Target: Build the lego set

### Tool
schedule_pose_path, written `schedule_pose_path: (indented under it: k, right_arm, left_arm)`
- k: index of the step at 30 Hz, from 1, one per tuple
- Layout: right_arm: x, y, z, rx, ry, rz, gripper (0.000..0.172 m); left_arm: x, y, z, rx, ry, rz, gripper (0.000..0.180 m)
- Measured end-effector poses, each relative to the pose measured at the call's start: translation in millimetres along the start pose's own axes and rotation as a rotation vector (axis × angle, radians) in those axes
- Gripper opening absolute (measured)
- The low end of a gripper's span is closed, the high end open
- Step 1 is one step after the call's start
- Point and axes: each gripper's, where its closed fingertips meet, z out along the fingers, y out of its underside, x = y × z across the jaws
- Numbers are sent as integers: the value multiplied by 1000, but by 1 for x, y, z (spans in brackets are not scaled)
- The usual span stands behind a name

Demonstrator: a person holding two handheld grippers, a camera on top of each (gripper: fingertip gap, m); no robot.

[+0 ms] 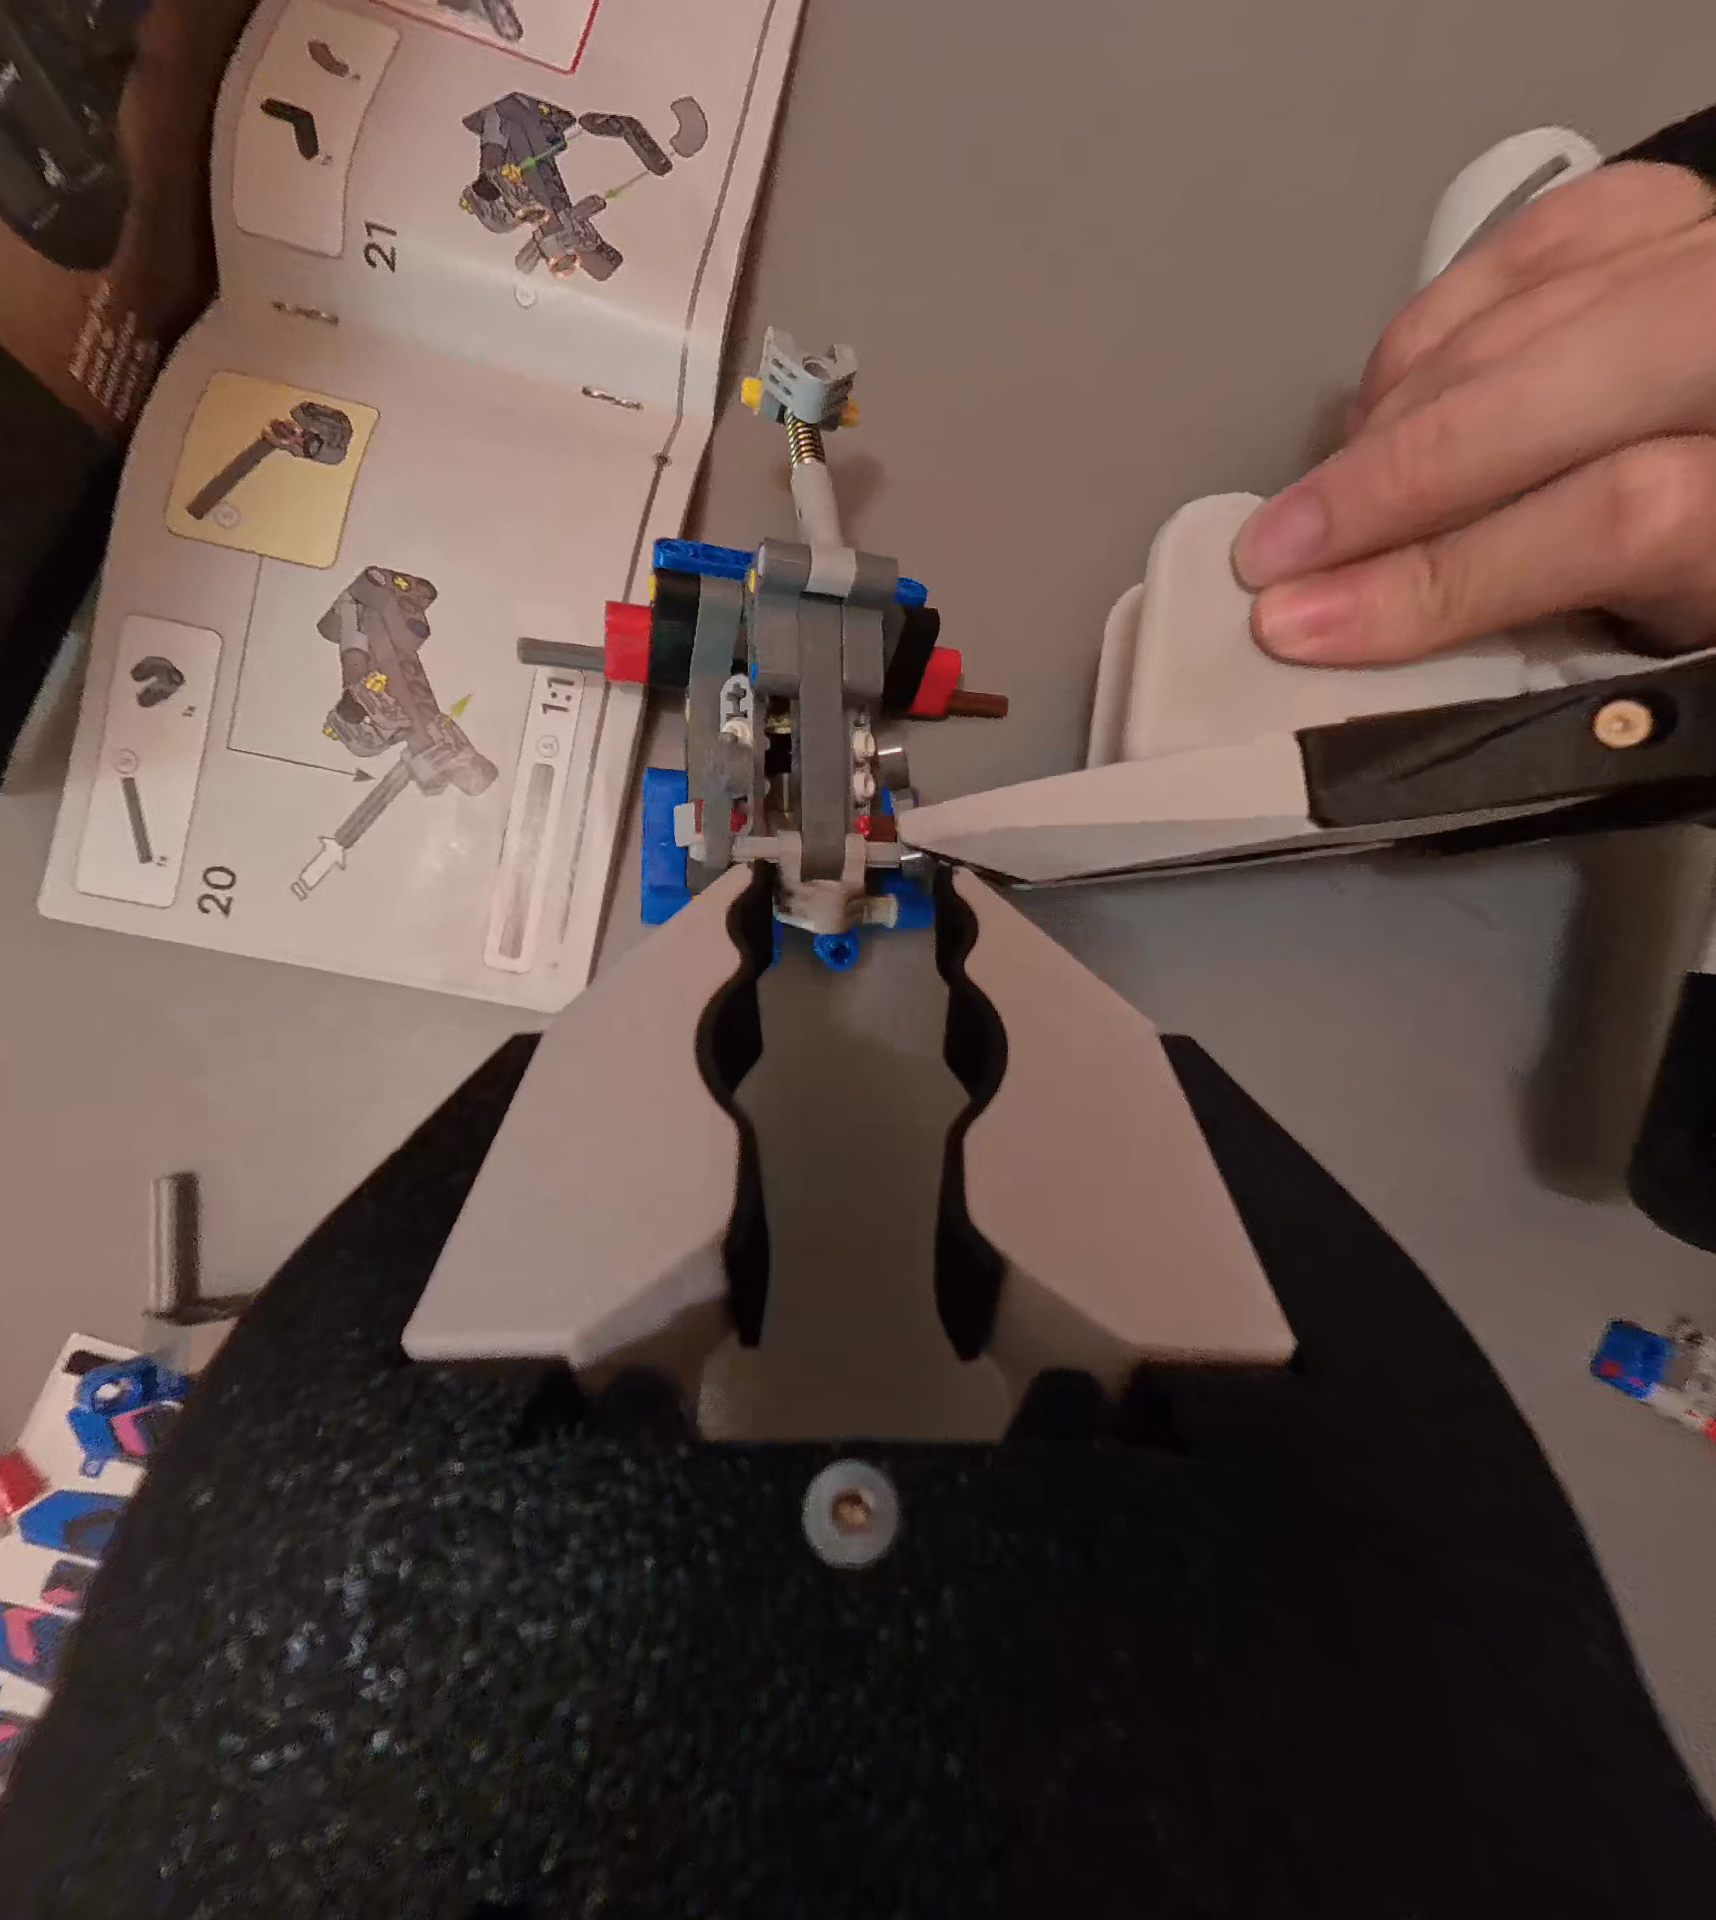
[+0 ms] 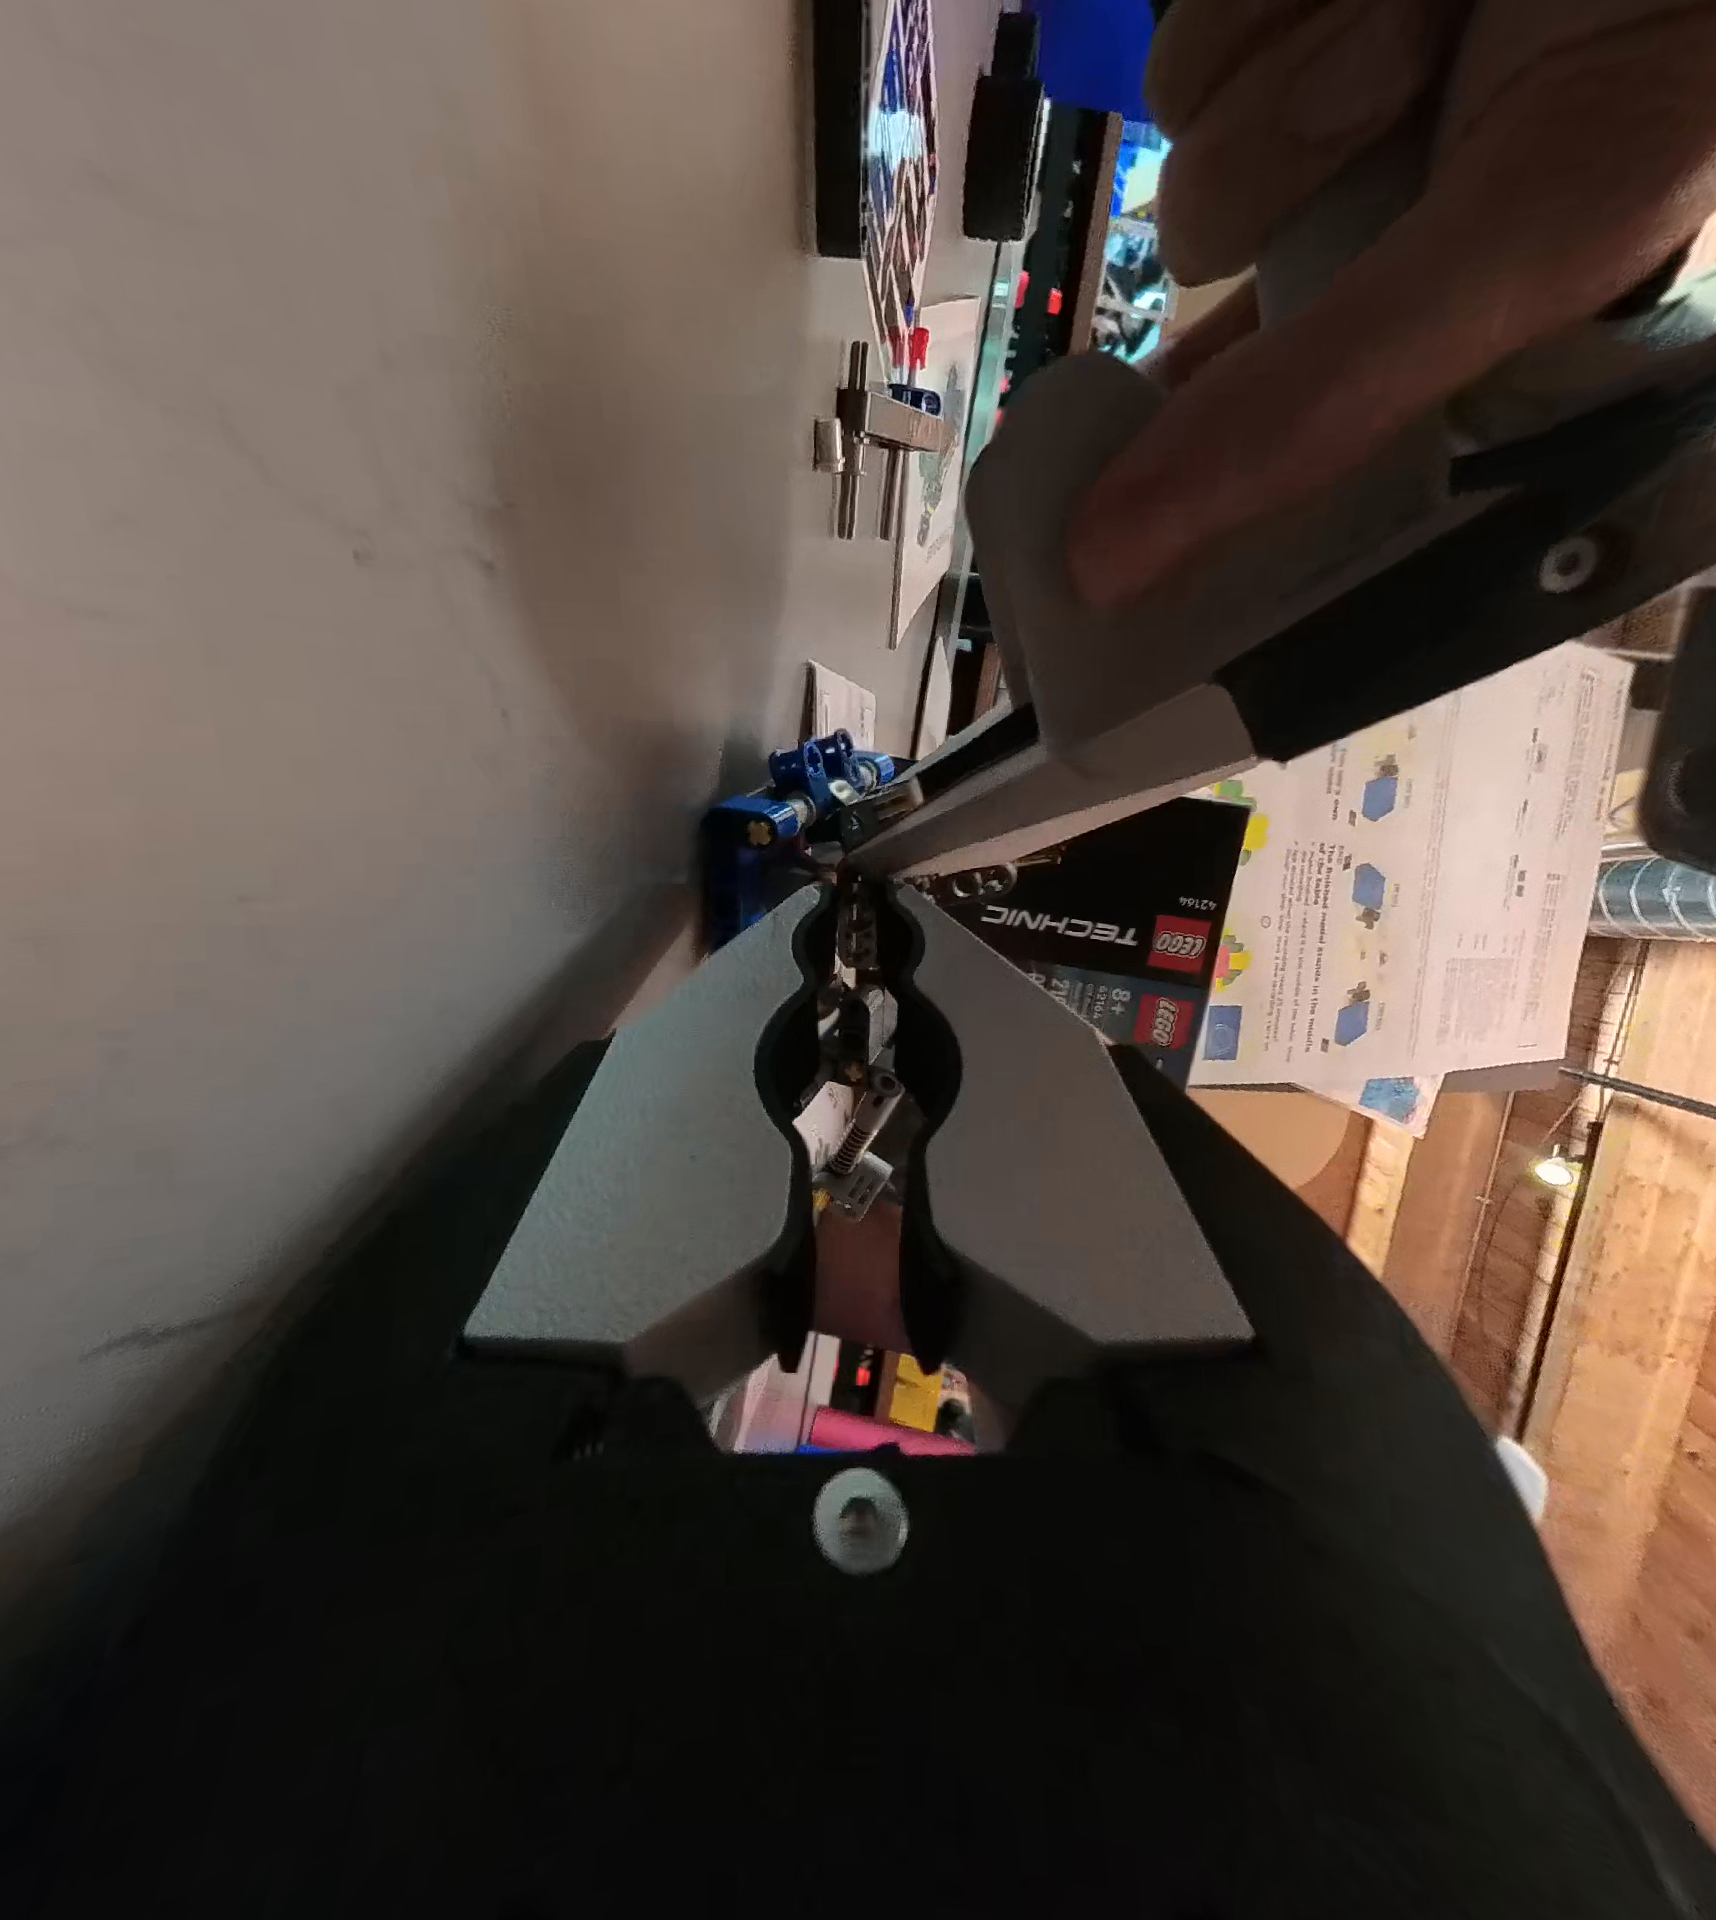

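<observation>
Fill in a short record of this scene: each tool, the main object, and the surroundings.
left tool: fingertips straddle the near end of the brick model; grip unclear
right tool: tips pinch a dark beam of the model
beside model: open instruction booklet
surface: grey table
loose: small blue-white piece

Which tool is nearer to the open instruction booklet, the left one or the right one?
Left. The left tool sits right beside the near corner of the booklet. The right tool is on the far side of the brick model.
</observation>
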Motion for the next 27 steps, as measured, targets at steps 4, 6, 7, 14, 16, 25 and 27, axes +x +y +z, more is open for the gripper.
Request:
schedule_pose_path:
  k: [4, 6, 7, 14, 16, 25, 27]
  right_arm:
    - [0, 0, 1, 0, -4, 18, 4]
    - [0, 1, 1, -1, -6, 26, 4]
    - [0, 1, 1, 2, -7, 31, 4]
    - [0, 2, 1, 11, -10, 26, 4]
    - [0, 3, 2, 7, -9, 21, 4]
    - [-1, 3, 2, 42, -21, 25, 5]
    - [-2, 1, -1, 73, -43, 56, 5]
  left_arm:
    - [-2, 0, 2, 48, -84, 44, 28]
    - [-2, -1, 3, 79, -113, 60, 27]
    - [-3, -2, 3, 91, -122, 61, 27]
    - [-7, -2, 4, 164, -159, 61, 23]
    - [-8, -3, 5, 183, -162, 53, 23]
    - [-9, -2, 6, 184, -176, 72, 14]
    - [-8, -2, 6, 186, -167, 78, 13]
